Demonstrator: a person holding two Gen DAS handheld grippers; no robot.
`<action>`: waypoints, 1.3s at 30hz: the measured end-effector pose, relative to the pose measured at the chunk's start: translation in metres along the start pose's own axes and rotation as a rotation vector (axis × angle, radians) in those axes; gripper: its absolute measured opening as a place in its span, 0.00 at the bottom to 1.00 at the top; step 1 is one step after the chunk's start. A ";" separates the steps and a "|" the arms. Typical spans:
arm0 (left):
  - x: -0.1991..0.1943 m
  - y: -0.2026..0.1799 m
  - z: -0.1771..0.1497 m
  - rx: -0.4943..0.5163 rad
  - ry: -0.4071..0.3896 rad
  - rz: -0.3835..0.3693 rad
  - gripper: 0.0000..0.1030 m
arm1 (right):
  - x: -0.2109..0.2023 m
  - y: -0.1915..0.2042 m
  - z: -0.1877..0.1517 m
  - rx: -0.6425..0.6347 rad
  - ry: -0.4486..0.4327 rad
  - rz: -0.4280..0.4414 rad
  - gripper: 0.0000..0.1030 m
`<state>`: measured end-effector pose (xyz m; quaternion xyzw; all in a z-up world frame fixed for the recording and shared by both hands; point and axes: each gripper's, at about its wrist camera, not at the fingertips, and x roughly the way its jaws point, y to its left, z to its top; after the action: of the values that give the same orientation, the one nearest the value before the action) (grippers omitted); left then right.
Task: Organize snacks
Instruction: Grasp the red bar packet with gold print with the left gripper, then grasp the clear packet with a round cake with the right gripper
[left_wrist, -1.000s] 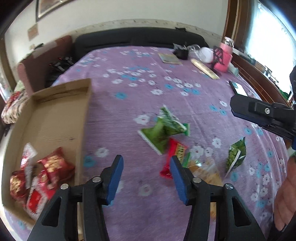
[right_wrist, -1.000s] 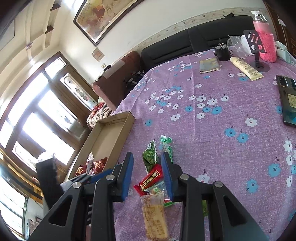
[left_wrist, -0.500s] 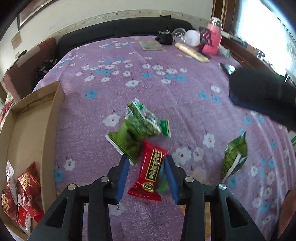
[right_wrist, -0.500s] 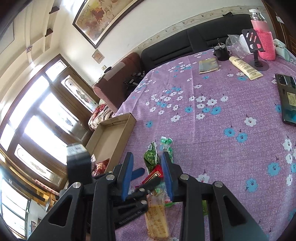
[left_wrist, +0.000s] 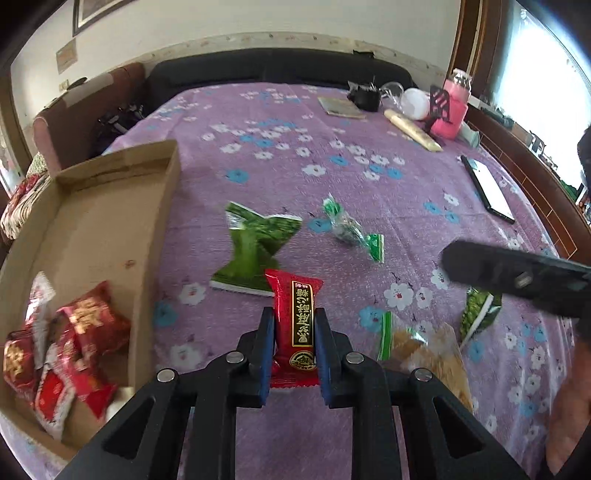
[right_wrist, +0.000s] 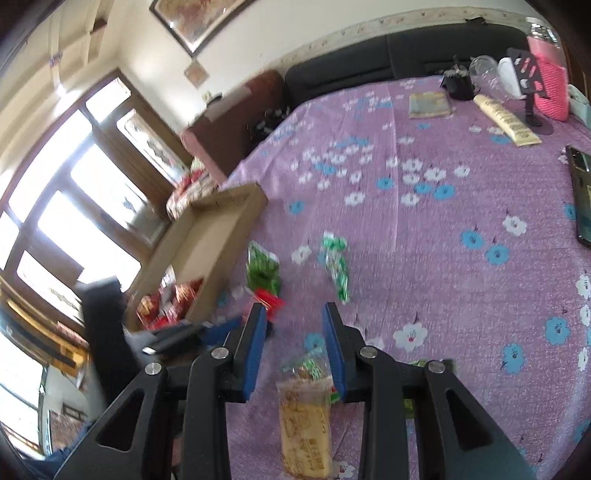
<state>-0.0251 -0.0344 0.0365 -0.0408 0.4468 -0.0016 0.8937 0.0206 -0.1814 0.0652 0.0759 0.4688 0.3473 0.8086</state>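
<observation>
My left gripper has its jaws closing, and the blue pads press on an upright red snack packet held between them. Left of it lies an open cardboard box with several red packets in its near end. A flat green packet, a twisted green packet and a third green one lie on the purple flowered cloth. My right gripper hovers open above a yellow cracker packet and touches nothing. The red packet shows blurred just left of it.
A phone lies at the right edge of the table. A pink bottle, a cream tube, a booklet and a black pouch stand at the far right. A dark sofa and a brown armchair border the far side.
The left jaws have come together onto the red packet, which now stands upright between them. The two green packets lie further apart. The right gripper has shifted and tilted slightly.
</observation>
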 end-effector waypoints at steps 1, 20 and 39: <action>-0.004 0.003 -0.002 -0.004 -0.007 0.000 0.19 | 0.002 0.002 -0.001 -0.013 0.008 -0.001 0.29; -0.031 0.024 -0.017 -0.045 -0.057 -0.007 0.19 | 0.049 0.021 -0.026 -0.256 0.151 -0.189 0.32; -0.031 0.025 -0.018 -0.054 -0.057 -0.022 0.19 | 0.031 0.017 -0.013 -0.189 0.081 -0.129 0.29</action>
<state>-0.0587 -0.0099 0.0482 -0.0701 0.4204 0.0018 0.9046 0.0113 -0.1520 0.0438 -0.0451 0.4700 0.3401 0.8133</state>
